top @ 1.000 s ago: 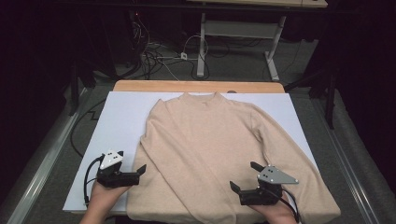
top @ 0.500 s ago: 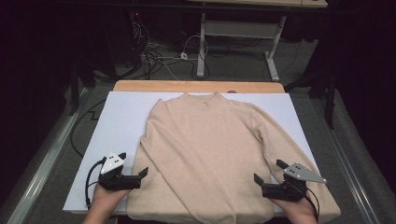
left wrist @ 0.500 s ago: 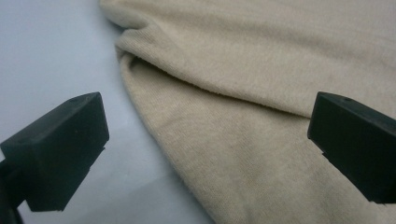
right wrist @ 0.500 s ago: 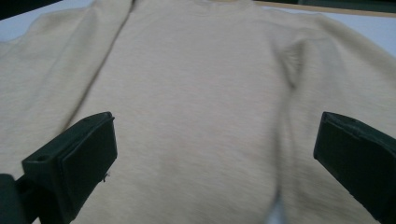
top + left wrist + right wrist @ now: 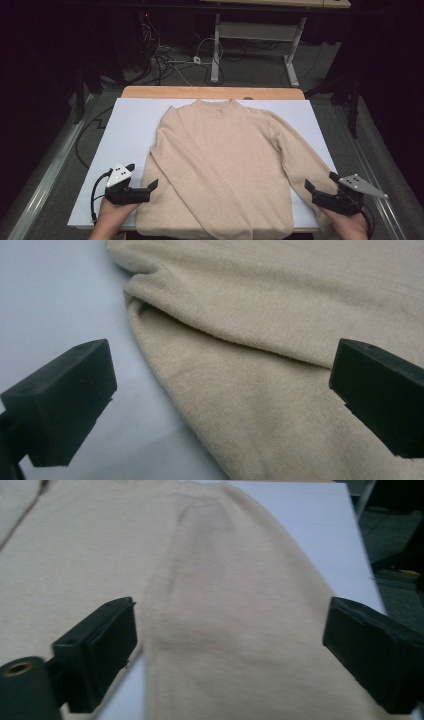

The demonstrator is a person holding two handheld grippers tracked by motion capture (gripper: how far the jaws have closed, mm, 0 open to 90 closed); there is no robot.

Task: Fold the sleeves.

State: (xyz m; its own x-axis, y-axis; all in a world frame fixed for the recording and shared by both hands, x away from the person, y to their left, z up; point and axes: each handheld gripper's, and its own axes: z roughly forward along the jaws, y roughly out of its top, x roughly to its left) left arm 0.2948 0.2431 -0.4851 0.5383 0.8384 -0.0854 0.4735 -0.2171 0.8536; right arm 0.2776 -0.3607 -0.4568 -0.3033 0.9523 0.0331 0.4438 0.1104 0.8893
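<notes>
Swung out from over the beige sweater [image 5: 225,170] to its right sleeve [image 5: 300,160] near the white board's [image 5: 130,125] right edge, that right gripper [image 5: 320,182], jaws just narrowed a touch yet wide apart, straddling the sleeve in the right gripper view, nothing pinched. Risk from here, at a guess: biting too shallow and catching only the top layer of knit, or dragging the flat-lying sweater askew. Parked at the lower left side, the left gripper [image 5: 142,175], jaws spread, empty.
</notes>
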